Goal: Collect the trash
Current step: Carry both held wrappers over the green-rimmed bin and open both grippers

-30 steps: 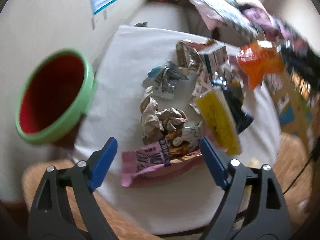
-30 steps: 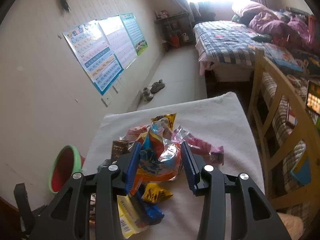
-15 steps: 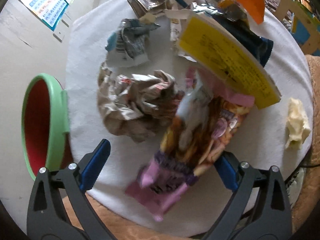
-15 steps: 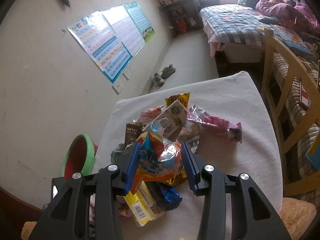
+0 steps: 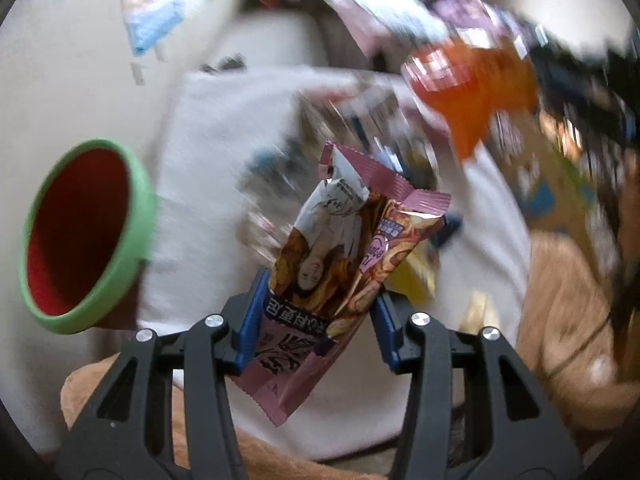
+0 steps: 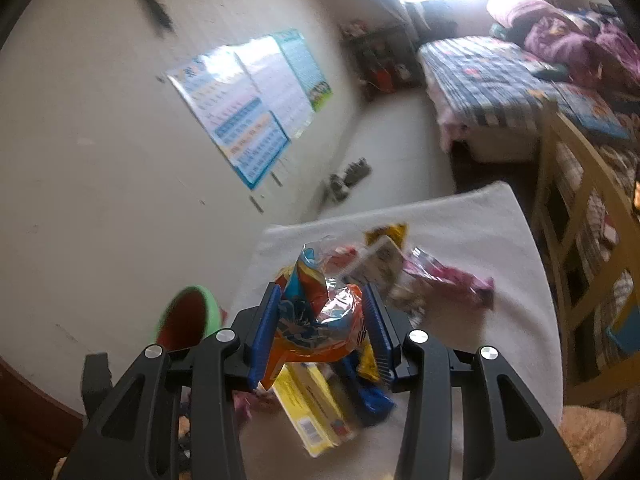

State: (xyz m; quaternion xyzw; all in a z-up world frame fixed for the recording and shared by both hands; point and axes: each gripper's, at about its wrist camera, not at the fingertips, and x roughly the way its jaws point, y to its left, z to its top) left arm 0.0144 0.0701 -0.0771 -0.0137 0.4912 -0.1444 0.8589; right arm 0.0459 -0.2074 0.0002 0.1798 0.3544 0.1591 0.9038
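The left gripper (image 5: 316, 320) has its blue jaws closing on a pink crinkled snack packet (image 5: 336, 264) printed with a figure and golden crisps; the packet stands up between the jaws, lifted clear of the white cloth-covered table (image 5: 208, 152), its sealed top edge tilted toward the far side. Off the table's left edge sits a round bin with a green rim and red inside (image 5: 80, 236), its mouth tipped toward the table.

The right gripper (image 6: 320, 328) is clamped on a crumpled orange and blue foil wrapper (image 6: 316, 320), which bulges between the blue pads and is held above the table (image 6: 480, 240). The same wrapper shows as an orange blur (image 5: 476, 80) at the far right in the left wrist view.

Below it, near the table's near edge, lie a flat yellow box (image 6: 316, 408) and a dark blue wrapper (image 6: 368, 396), touching. Farther in, toward the middle, a pink foil wrapper (image 6: 444, 280) lies beside other litter too blurred to name. The bin (image 6: 188, 316) stands just off the left edge.
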